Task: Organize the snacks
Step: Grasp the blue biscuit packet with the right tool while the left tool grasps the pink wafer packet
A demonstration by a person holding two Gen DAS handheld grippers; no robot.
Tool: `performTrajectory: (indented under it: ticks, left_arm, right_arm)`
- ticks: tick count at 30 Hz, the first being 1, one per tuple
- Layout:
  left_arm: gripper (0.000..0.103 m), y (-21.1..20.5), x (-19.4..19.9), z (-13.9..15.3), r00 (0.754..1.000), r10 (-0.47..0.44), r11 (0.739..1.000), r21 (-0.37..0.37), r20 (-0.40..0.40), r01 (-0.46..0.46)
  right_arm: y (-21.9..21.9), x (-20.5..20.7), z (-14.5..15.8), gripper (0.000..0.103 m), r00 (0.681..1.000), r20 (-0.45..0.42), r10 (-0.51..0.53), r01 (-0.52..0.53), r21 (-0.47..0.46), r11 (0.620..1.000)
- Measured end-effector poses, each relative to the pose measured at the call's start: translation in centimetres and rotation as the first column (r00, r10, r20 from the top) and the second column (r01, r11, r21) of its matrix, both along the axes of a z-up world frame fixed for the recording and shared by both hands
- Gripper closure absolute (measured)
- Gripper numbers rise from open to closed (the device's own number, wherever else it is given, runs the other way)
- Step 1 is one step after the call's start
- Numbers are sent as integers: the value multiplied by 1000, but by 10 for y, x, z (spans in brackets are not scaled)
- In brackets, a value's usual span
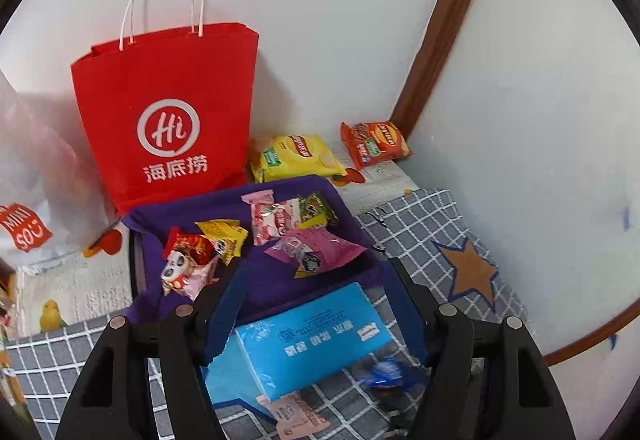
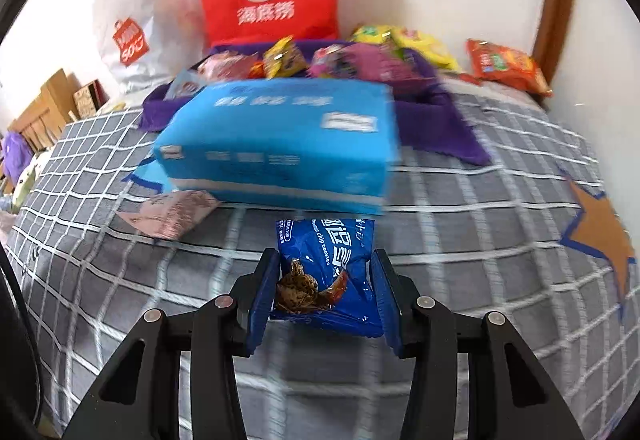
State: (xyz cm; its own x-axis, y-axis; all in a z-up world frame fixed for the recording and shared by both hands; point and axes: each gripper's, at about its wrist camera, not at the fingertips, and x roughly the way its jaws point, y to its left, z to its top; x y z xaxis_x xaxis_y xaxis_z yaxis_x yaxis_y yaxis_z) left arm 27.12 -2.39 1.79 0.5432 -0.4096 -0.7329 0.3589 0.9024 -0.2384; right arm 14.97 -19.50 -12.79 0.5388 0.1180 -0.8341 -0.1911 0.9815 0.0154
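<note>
Over the checked bedspread (image 2: 480,200) | right gripper (image 2: 326,280) angled down, clamping blue cookie packet (image 2: 332,264) | left gripper (image 1: 316,304) angled down, half-open, astride blue box (image 1: 312,340)

Black gripper arms (image 2: 324,304), silver round screws, fingers (image 2: 262,304) – blue pads

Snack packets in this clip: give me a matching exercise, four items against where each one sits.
Items
1. Blue cookie packet
2. Yellow chip bag
3. Pink packet
4. Orange chip bag

Places
A. By the brown frame, in the corner
B. Between the right gripper's pads
C. On the checked cover, beside the blue box
D. Just behind the purple tray

Pairs: 1-B, 2-D, 3-C, 4-A
</note>
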Motion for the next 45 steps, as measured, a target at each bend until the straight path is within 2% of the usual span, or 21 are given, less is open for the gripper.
performTrajectory:
  ticks: [2, 7, 11, 16, 21, 26, 33, 40, 45]
  left_arm:
    - [36, -3, -1, 0, 1000, 17, 1000, 25, 15, -17]
    - [36, -15, -2, -4, 1000, 12, 998, 66, 21, -13]
    - [36, -16, -9, -17, 999, 4, 996, 93, -33, -1]
    - [36, -2, -31, -47, 995, 43, 984, 177, -93, -26]
    - [36, 21, -54, -88, 976, 109, 987, 140, -188, -83]
    - [36, 22, -63, -127, 952, 135, 988, 113, -274, -108]
    - [36, 10, -65, -151, 942, 152, 985, 126, -300, -118]
    - [36, 6, -60, -163, 935, 175, 981, 132, -307, -141]
    - [38, 2, -58, -173, 933, 189, 975, 171, -305, -141]
  right_arm:
    - [-14, -1, 0, 57, 1000, 7, -24, 24, -1, 1000]
    - [-39, -2, -14, 57, 995, -46, -85, 88, 63, 994]
    - [-42, -5, -13, 56, 996, -42, -79, 83, 85, 993]
    - [-47, -2, -16, 56, 995, -55, -84, 90, 123, 988]
    - [-49, -2, -15, 56, 994, -56, -92, 99, 145, 984]
    - [-47, -3, -15, 56, 994, -54, -91, 97, 126, 987]
    - [-51, -3, -15, 56, 994, -57, -94, 102, 160, 982]
    - [-52, -2, -16, 56, 994, -58, -94, 103, 164, 981]
    - [-54, -2, -17, 56, 994, -60, -93, 102, 174, 979]
